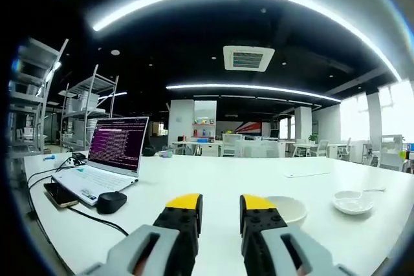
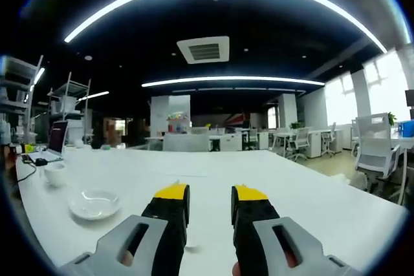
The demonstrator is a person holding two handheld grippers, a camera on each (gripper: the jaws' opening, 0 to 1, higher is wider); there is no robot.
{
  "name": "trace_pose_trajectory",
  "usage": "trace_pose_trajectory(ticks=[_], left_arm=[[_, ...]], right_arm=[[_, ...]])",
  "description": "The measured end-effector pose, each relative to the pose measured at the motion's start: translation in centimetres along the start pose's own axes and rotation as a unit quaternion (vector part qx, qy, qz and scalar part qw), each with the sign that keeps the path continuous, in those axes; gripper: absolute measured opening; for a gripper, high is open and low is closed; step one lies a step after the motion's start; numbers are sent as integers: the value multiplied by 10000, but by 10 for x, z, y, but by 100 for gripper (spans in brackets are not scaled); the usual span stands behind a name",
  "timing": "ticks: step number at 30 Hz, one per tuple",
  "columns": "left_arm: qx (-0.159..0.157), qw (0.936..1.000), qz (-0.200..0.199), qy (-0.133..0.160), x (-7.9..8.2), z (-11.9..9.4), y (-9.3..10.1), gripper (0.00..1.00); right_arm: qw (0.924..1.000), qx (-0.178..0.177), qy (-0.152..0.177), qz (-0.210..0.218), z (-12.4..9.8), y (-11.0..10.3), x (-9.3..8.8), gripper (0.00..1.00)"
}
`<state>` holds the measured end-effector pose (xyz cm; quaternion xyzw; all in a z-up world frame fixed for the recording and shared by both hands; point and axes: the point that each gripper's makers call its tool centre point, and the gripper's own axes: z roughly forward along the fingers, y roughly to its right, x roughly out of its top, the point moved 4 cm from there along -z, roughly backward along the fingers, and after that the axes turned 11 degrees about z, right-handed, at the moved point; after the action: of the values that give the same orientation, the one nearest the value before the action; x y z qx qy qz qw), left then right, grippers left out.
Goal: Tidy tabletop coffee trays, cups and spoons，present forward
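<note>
In the left gripper view my left gripper (image 1: pixel 220 203) is open over the white table (image 1: pixel 213 179), nothing between its yellow-tipped jaws. A white cup (image 1: pixel 292 210) sits just behind its right jaw. A white saucer (image 1: pixel 352 203) with a spoon (image 1: pixel 374 191) at its far edge lies further right. In the right gripper view my right gripper (image 2: pixel 210 195) is open and empty above the table (image 2: pixel 259 179). The saucer (image 2: pixel 94 203) lies to its left, and the cup (image 2: pixel 54 173) stands further left and back.
An open laptop (image 1: pixel 110 156) with a lit screen, a black mouse (image 1: pixel 111 202), a phone (image 1: pixel 61 194) and cables occupy the table's left end. A flat white sheet (image 1: pixel 309 174) lies mid-table. Metal shelving (image 1: pixel 87 111) stands behind. Office chairs (image 2: pixel 375 150) stand to the right.
</note>
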<state>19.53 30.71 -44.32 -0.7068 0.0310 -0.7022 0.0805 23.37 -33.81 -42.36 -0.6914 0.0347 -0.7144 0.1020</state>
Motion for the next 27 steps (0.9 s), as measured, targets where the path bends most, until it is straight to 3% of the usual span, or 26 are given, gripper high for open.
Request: trace_pose_trajectory(ticks=[9,15,21,27], left_arm=[[-190,9998,63,-97,15,0,-6,25],[-539,9978,164,-354,24,6,-7,25],[-890,9946,232,-488,37,10,-5,26],[-1047,9923,372,-552,49,11,-8,26]], right_arm=[[9998,189,-52,0,8,-3,12,26],[9974,628,-129,316,19,-23,26,24],[9955,894,-189,265,28,-43,41,26],[9944,1034,-162,146,35,-58,55,26]])
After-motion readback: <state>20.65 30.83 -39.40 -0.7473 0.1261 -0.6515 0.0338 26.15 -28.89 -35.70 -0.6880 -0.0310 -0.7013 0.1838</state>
